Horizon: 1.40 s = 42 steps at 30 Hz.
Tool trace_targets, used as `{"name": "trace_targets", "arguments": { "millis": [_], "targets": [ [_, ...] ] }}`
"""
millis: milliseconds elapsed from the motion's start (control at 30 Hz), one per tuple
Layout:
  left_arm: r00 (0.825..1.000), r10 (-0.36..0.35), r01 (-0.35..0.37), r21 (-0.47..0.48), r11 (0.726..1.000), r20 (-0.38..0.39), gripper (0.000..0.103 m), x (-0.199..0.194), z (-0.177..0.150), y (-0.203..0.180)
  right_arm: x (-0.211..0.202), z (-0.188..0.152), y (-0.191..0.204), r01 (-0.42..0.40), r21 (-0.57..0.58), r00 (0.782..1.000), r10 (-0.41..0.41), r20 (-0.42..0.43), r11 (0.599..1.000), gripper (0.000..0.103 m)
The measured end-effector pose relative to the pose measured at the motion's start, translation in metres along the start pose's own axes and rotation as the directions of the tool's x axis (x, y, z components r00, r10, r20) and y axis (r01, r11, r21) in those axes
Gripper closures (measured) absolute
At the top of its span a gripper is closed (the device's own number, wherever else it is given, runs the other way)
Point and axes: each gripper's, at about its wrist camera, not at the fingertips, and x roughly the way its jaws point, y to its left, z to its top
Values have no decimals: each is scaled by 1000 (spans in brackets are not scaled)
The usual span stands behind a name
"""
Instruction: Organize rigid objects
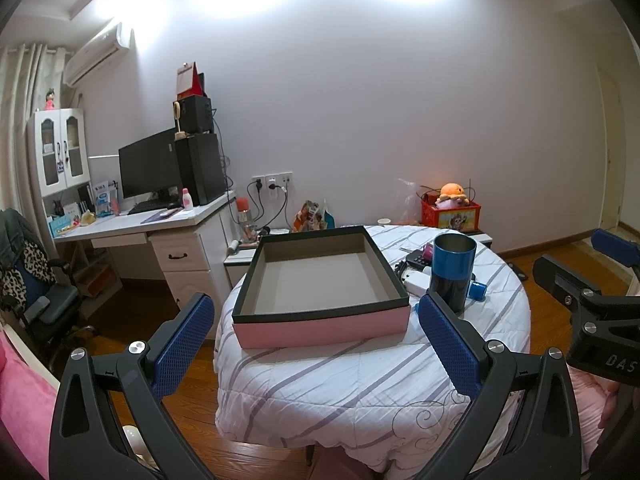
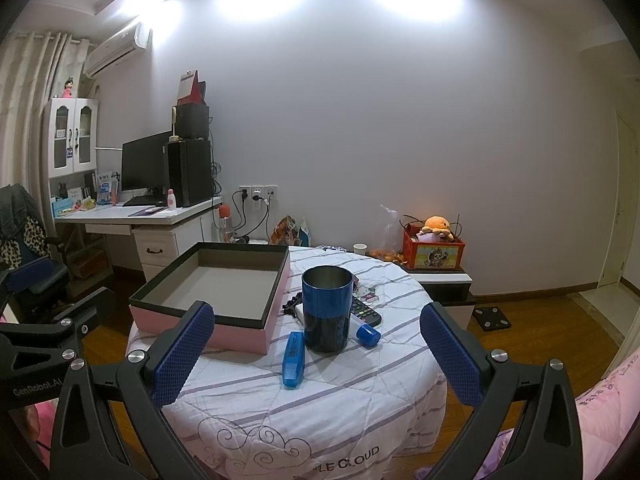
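Note:
A pink box with a black rim lies open and holds nothing on the round table. To its right stands a blue and black cup. A flat blue case lies in front of the cup, a blue-capped white bottle to its right, and a black remote behind. My left gripper is open, short of the box's near wall. My right gripper is open, held back from the cup and case. Neither holds anything.
The table wears a white striped cloth. A white charger and dark cables lie behind the cup. A nightstand with a red toy box stands behind. A desk with a monitor is at left, pink bedding at right.

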Motion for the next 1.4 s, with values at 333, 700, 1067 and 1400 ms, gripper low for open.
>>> {"name": "trace_targets", "arguments": {
  "millis": [333,700,1067,1400],
  "targets": [
    [1000,0,0,2,1000,-3,0,1,0,-1,1,0,0,2,-7,1000,-2,-9,1000,0],
    [1000,3,-3,3,1000,-5,0,1,-4,1,3,0,6,-2,-18,1000,2,-18,1000,0],
    [1000,6,-6,3,1000,-5,0,1,-3,0,4,1,8,-1,-20,1000,0,-26,1000,0],
    [1000,5,-5,6,1000,-7,0,1,-3,-1,5,-1,8,-1,-19,1000,1,-29,1000,0]
  ]
}}
